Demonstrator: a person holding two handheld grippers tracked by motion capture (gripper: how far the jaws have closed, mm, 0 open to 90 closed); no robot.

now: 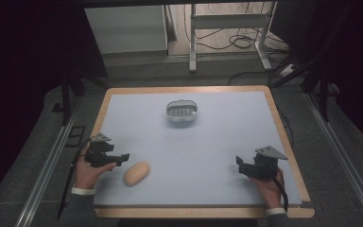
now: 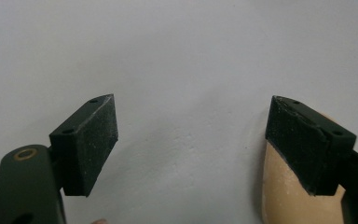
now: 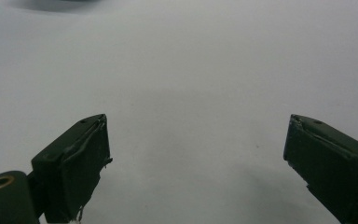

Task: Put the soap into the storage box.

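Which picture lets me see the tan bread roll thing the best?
The high view: the whole tan roll lies on the table, just beside the left hand-held gripper. The left gripper view catches just a slice of it behind one jaw. The right gripper view looks at bare table between its open jaws.

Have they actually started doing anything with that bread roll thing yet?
Nothing looks done. The tan roll lies on the table, apart from the small basket. The left gripper sits open beside the roll; the right gripper is open, holding nothing. Any grasp remains ahead.
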